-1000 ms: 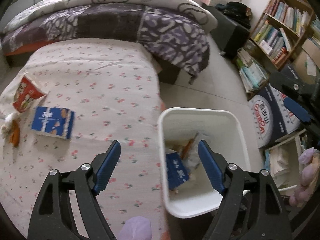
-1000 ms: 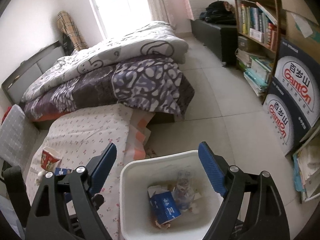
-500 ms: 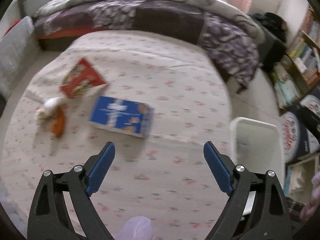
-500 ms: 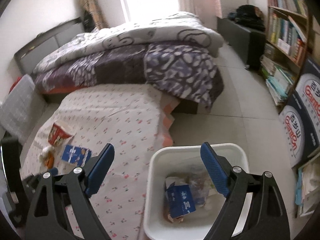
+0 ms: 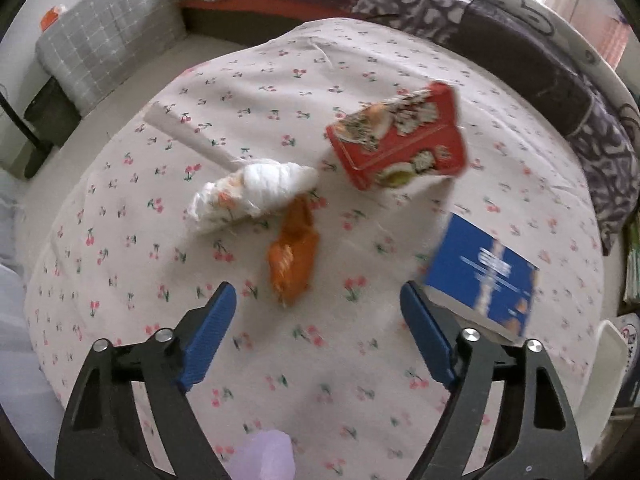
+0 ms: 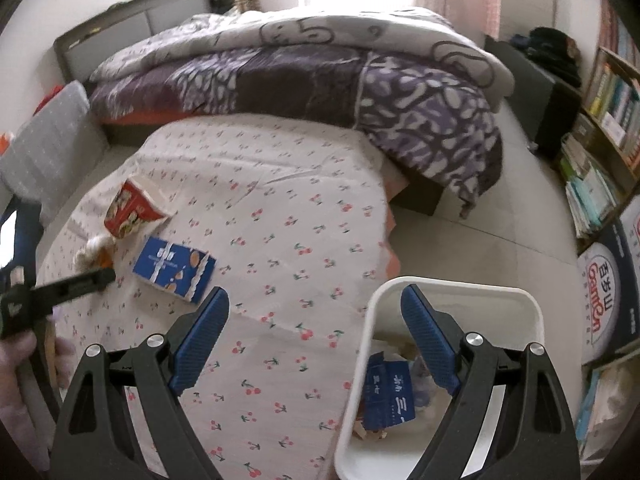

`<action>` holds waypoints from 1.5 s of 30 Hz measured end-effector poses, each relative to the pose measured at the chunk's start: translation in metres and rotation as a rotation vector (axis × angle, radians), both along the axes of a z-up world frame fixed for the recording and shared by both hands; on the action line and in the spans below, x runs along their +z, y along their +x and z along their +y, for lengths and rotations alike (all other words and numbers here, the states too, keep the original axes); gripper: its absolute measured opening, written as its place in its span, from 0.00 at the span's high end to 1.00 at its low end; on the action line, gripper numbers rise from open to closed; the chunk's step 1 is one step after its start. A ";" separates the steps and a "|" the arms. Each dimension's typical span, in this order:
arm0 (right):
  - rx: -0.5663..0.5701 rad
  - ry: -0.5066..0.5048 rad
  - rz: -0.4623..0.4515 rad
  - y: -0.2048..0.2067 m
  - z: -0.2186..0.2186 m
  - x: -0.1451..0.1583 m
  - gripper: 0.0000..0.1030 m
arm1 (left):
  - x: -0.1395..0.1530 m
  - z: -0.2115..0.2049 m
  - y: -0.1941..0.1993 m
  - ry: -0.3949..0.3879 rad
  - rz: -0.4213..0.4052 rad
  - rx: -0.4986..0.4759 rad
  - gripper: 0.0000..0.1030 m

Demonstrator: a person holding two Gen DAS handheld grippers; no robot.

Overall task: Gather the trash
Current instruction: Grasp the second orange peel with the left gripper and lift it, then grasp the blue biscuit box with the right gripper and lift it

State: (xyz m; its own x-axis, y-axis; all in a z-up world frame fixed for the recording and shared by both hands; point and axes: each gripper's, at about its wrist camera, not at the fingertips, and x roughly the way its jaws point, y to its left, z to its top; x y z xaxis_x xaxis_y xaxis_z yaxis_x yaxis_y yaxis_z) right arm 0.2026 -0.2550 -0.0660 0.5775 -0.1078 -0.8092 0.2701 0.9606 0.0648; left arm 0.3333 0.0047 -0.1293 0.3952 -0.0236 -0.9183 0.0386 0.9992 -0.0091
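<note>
On the cherry-print sheet (image 5: 320, 360) lie a red snack carton (image 5: 396, 140), a crumpled white tissue (image 5: 252, 192), an orange wrapper (image 5: 294, 256) and a blue biscuit box (image 5: 484, 272). My left gripper (image 5: 318, 300) hovers over them with its jaws closing. The wrapper's near end shows in the gap, untouched by the pads. The right gripper (image 6: 316, 300) stands open and empty above the bed's edge and the white bin (image 6: 492, 289), which holds a blue carton (image 6: 390, 396). The right wrist view also shows the red carton (image 6: 132, 212) and the blue box (image 6: 172, 264).
A purple and white quilt (image 6: 320, 80) is heaped at the far end of the bed. A grey checked cushion (image 5: 104, 40) lies at its left. Tiled floor (image 6: 480, 232), a bookshelf (image 6: 600, 140) and printed boxes (image 6: 600, 280) are to the right.
The left gripper has swung left from above the bin to over the trash on the bed and tipped downward. The right gripper has shifted left, so the bin now sits at its right.
</note>
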 end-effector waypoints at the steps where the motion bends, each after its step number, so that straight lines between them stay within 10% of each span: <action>1: 0.008 0.000 0.003 0.002 0.002 -0.002 0.17 | -0.002 -0.001 0.003 0.004 -0.004 -0.010 0.28; 6: 0.102 -0.011 0.040 0.015 0.025 -0.013 0.17 | -0.014 -0.005 0.010 0.027 -0.015 -0.071 0.41; 11: 0.191 -0.057 0.051 0.022 0.050 -0.021 0.17 | -0.020 0.003 0.006 -0.001 0.017 -0.106 0.79; 27: 0.522 -0.155 0.119 0.083 0.133 -0.050 0.17 | 0.113 0.064 -0.051 -0.249 -0.220 -0.096 0.81; 31: 0.722 -0.307 0.184 0.108 0.148 -0.068 0.17 | 0.121 0.071 -0.049 -0.278 -0.225 -0.083 0.81; 37: 0.816 -0.253 0.228 0.127 0.147 -0.088 0.17 | 0.117 0.076 -0.043 -0.275 -0.210 -0.078 0.81; 45: 0.701 -0.107 0.172 0.130 0.142 -0.085 0.44 | 0.114 0.082 -0.039 -0.278 -0.208 -0.055 0.81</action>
